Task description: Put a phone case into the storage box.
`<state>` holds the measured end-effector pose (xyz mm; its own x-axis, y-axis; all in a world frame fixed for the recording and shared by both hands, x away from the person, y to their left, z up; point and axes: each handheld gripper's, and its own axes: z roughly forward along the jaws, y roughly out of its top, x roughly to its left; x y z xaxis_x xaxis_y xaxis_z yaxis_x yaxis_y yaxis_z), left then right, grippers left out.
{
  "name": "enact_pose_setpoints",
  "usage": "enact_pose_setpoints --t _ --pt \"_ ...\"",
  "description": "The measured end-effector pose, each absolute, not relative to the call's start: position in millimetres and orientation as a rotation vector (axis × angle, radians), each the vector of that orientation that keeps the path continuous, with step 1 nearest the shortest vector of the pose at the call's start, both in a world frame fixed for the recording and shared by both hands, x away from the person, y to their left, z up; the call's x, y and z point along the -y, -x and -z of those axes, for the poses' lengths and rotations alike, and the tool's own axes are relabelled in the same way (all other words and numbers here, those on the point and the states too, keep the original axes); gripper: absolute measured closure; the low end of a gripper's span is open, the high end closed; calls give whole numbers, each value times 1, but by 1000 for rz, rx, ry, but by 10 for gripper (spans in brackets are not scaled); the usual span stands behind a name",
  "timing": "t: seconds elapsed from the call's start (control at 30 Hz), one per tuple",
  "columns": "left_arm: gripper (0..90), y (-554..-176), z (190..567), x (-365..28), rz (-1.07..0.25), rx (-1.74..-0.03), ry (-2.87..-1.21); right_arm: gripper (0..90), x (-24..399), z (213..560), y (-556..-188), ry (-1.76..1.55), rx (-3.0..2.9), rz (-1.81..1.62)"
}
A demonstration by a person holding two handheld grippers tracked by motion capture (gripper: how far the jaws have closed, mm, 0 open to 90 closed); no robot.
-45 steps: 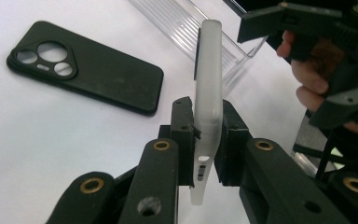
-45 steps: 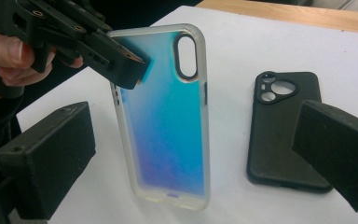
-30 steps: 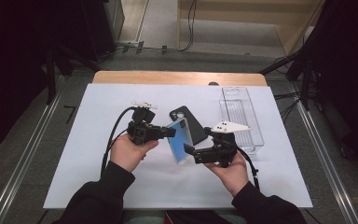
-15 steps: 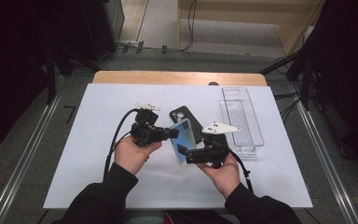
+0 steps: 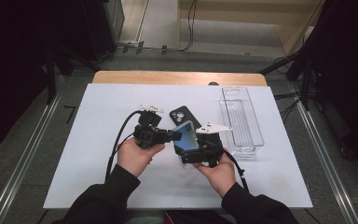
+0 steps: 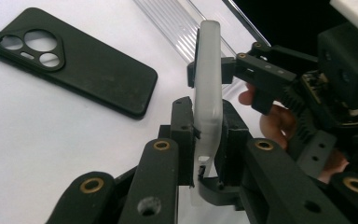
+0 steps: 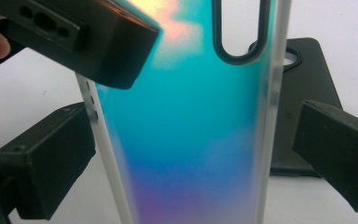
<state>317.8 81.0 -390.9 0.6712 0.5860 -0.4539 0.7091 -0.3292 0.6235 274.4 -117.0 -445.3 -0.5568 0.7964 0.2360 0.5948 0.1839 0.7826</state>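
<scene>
A phone case (image 5: 188, 136) with a blue-to-purple sheen and frosted rim is held above the table, standing on edge. My left gripper (image 5: 176, 135) is shut on its thin wall; in the left gripper view the jaws (image 6: 208, 144) pinch the frosted case (image 6: 208, 84) from both sides. My right gripper (image 5: 189, 156) reaches in from the right. In the right gripper view the case (image 7: 191, 116) stands between its open jaws (image 7: 191, 158). The left pad sits close to the rim and the right pad stands clear of it. A black phone case (image 5: 181, 115) lies flat on the mat behind.
A clear plastic tray (image 5: 241, 120) lies at the right of the white mat (image 5: 98, 116). A wooden table edge (image 5: 177, 77) runs along the back. Cables trail from both grippers toward the person. Metal rails flank the table.
My right gripper has moved left and slightly down, bringing its jaws around the held case. The left gripper and the case have stayed in place.
</scene>
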Motion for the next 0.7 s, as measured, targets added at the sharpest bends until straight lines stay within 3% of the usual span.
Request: enact_pose_setpoints --t 0.2,0.37,0.57,0.7 --pt "809 -316 393 -76 192 -988 -2044 1 116 446 -275 -1323 -2218 -1289" --pt "807 -317 395 -75 189 -994 -2046 132 116 445 -273 -1267 -2232 -1304" --pt "804 -317 394 -77 194 -982 -2040 141 115 444 -272 -1262 -2231 -1290" --pt "618 -318 391 -79 203 -974 -2015 143 115 445 -272 -1269 -2241 -1282"
